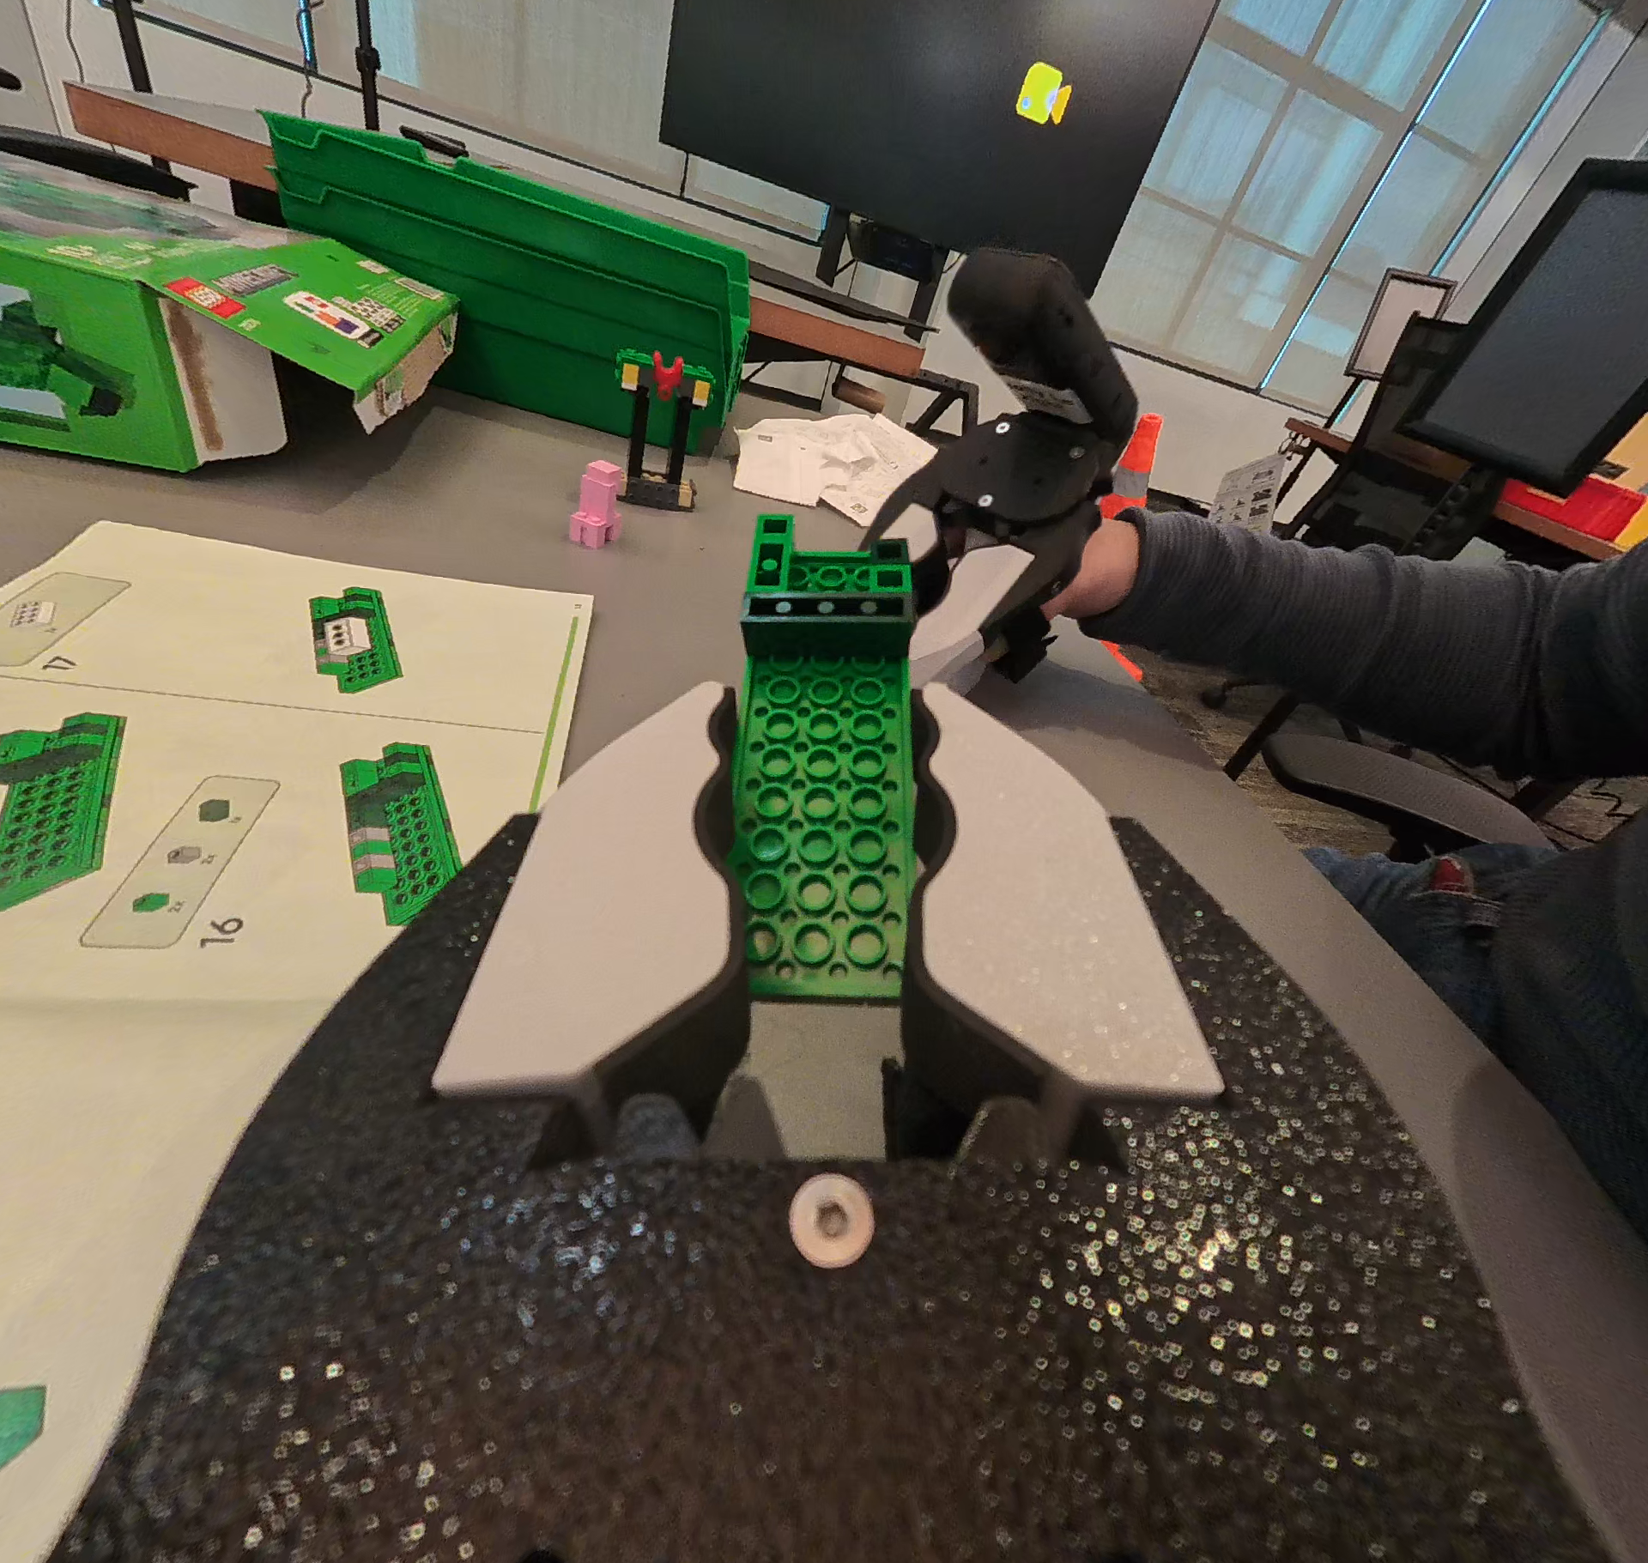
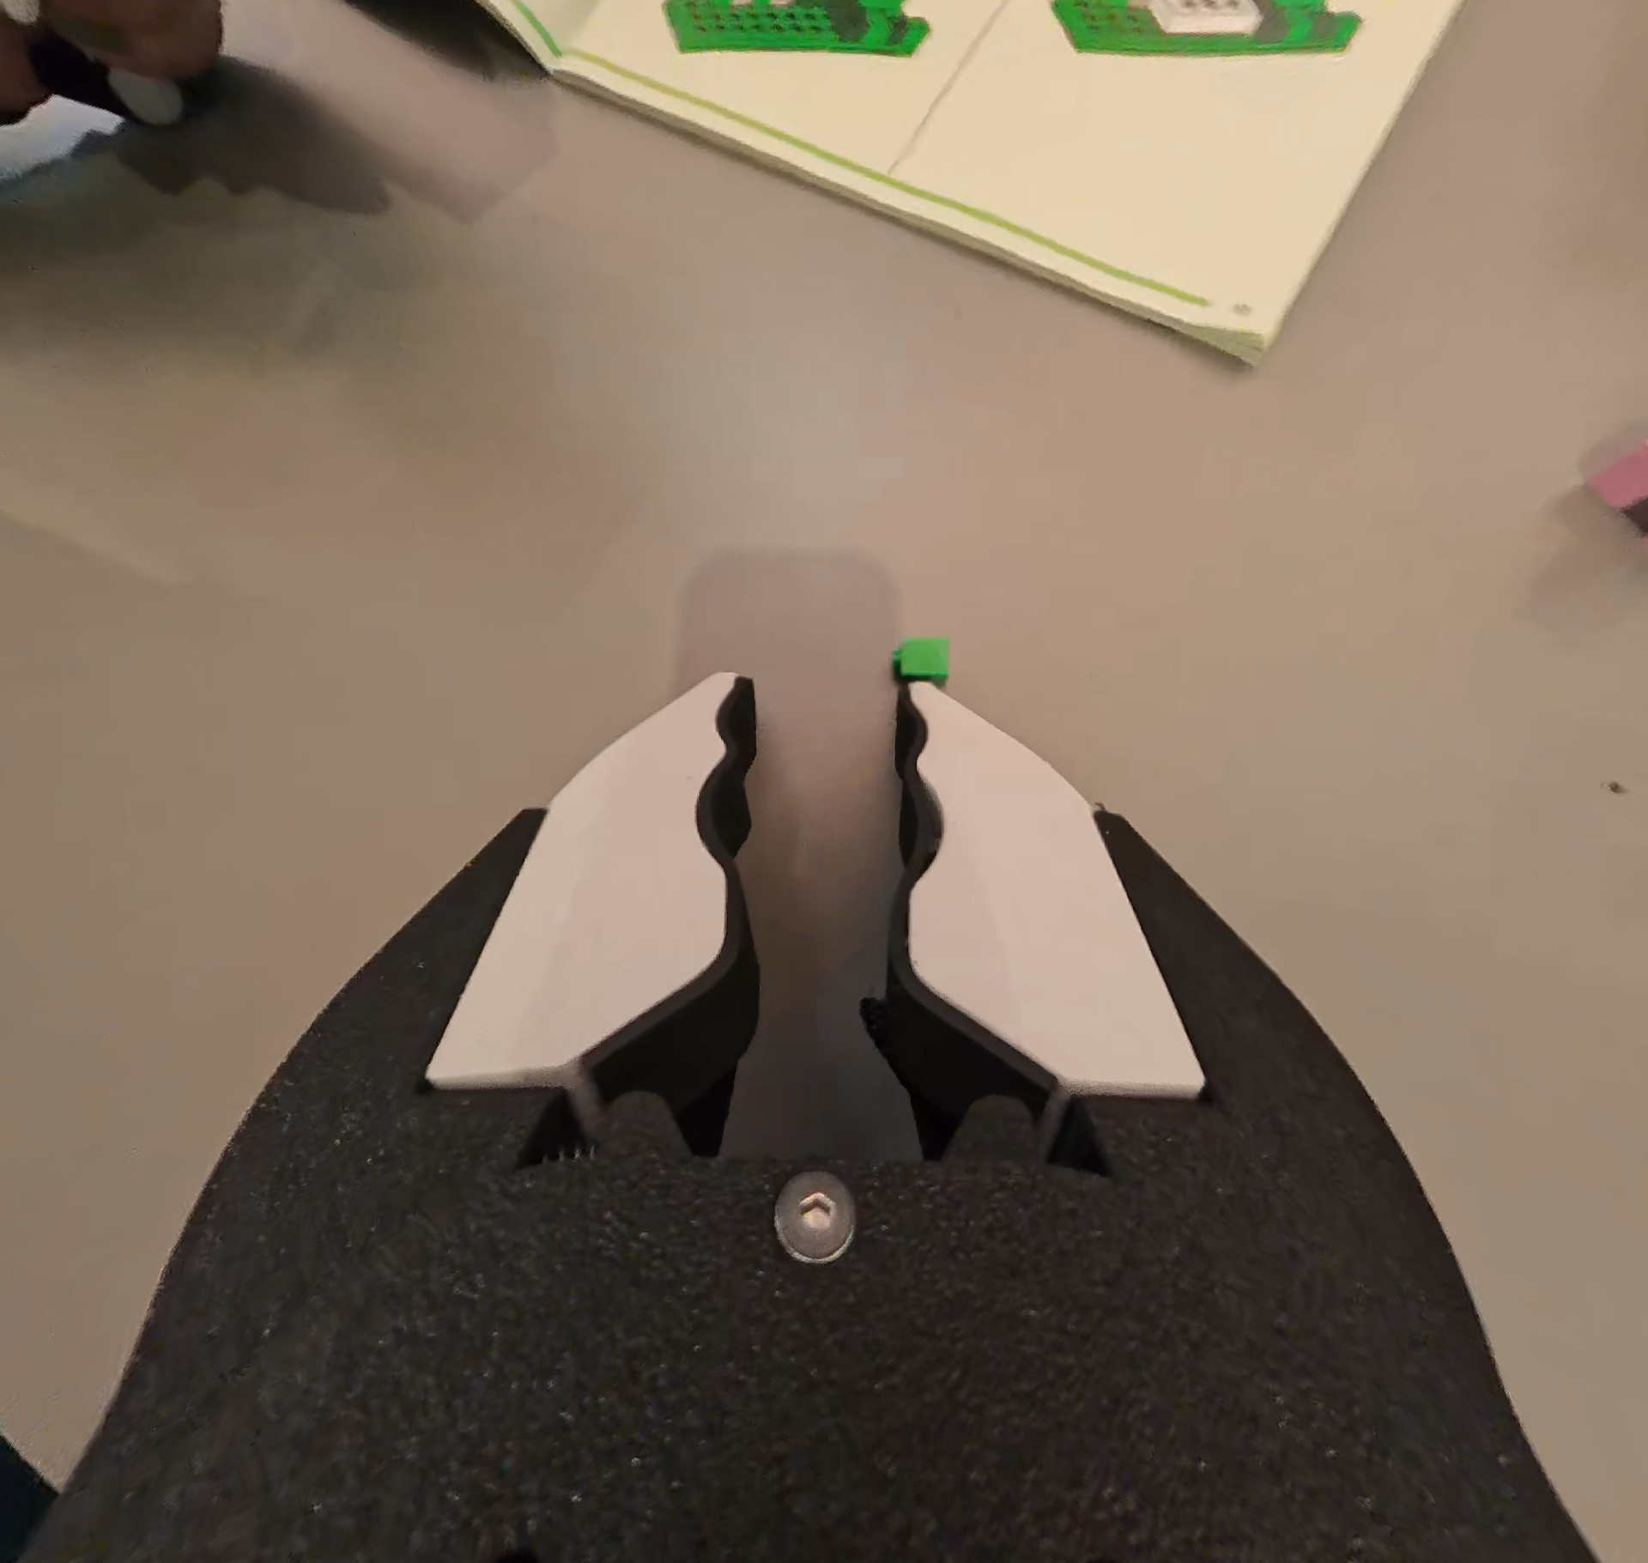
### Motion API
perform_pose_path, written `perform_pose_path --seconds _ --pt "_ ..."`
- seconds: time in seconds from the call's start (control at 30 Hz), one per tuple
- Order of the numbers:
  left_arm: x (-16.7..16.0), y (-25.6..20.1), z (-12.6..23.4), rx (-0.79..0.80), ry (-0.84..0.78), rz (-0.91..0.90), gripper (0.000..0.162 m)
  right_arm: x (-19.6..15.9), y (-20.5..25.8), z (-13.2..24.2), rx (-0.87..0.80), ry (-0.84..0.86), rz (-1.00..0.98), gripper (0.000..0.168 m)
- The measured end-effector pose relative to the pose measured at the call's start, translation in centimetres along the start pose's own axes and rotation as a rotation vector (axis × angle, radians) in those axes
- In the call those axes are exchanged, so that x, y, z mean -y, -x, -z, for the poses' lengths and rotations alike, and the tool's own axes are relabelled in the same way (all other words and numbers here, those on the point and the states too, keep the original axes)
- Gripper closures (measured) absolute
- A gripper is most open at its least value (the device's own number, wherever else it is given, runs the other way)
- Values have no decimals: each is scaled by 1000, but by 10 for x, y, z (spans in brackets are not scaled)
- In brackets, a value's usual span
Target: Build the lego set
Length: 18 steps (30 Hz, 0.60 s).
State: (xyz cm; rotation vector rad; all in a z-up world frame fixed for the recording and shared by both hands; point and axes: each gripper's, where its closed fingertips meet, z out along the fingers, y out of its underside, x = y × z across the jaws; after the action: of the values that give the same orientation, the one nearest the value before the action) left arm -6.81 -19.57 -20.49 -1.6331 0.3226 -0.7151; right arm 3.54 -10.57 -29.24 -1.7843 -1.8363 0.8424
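The left gripper (image 1: 825,700) is clamping the green plate (image 1: 825,816), underside up, beside the instruction booklet (image 1: 267,718). The right gripper (image 2: 825,686) is hovering with fingers parted and empty; a small green brick (image 2: 923,658) is lying at its right fingertip.

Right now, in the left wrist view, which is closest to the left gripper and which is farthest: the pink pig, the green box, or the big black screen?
1. The pink pig, standing on the table ahead, slightly left of the left gripper.
2. The green box, lying farther back on the left.
3. The big black screen, beyond the table's far edge.
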Motion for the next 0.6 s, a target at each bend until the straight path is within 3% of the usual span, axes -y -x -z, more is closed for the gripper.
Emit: perform_pose_path --seconds 0.17,0.3,0.43,0.6 --pt "0 0 0 -6 -2 8 126 9 1 6 23 -68 28 144" --pt "0 -1 0 -17 -3 17 126 8 -17 11 7 -86 235 142" --pt "-1 -8 -1 -59 3 5 126 5 -13 8 156 -72 413 146" --pt "-4 -27 -3 -192 23 -23 126 8 -18 0 251 -31 481 145"
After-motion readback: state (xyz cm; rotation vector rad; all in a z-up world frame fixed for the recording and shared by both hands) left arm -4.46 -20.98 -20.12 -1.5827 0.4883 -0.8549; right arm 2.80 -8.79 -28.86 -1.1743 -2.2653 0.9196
